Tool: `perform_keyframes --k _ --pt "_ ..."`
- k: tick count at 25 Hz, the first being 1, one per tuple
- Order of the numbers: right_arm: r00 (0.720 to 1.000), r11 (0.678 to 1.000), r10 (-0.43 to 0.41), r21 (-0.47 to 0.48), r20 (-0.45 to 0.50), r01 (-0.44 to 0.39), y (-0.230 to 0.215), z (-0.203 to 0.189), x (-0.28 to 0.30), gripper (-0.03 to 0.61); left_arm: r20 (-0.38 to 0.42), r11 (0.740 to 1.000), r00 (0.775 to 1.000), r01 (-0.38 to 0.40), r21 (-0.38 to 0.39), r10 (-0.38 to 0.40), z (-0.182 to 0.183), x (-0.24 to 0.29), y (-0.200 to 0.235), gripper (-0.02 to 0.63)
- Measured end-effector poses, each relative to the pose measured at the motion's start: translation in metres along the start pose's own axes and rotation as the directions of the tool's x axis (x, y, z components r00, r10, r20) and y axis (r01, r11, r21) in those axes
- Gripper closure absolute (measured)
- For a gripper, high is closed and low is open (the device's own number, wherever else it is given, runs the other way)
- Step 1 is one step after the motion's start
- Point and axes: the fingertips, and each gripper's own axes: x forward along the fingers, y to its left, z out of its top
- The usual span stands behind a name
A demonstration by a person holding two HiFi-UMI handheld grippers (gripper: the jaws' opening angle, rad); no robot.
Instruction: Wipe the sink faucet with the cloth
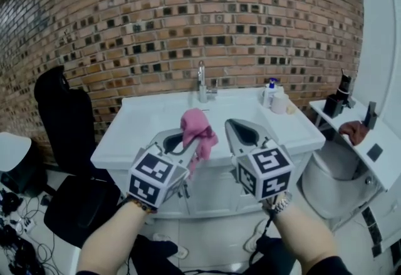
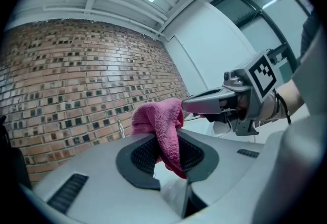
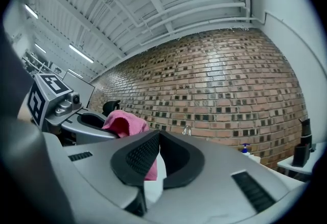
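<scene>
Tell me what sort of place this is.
Probably a washroom mock-up in a lab: a white sink with a faucet and soap bottle against a brick wall, yet an office chair and cables beside it.

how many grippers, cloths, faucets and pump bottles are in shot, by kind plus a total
grippers: 2 (left gripper, right gripper)
pink cloth: 1
faucet: 1
pump bottle: 1
total: 5
</scene>
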Motion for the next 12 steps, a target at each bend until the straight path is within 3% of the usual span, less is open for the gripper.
perform_keyframes --k 12 --pt "0.999 0.999 0.033 -0.023 0.008 -0.033 0.065 0.015 -0.067 0.568 0.037 1.000 0.999 -0.012 0.007 0.012 0.015 -0.081 -0.049 0.541"
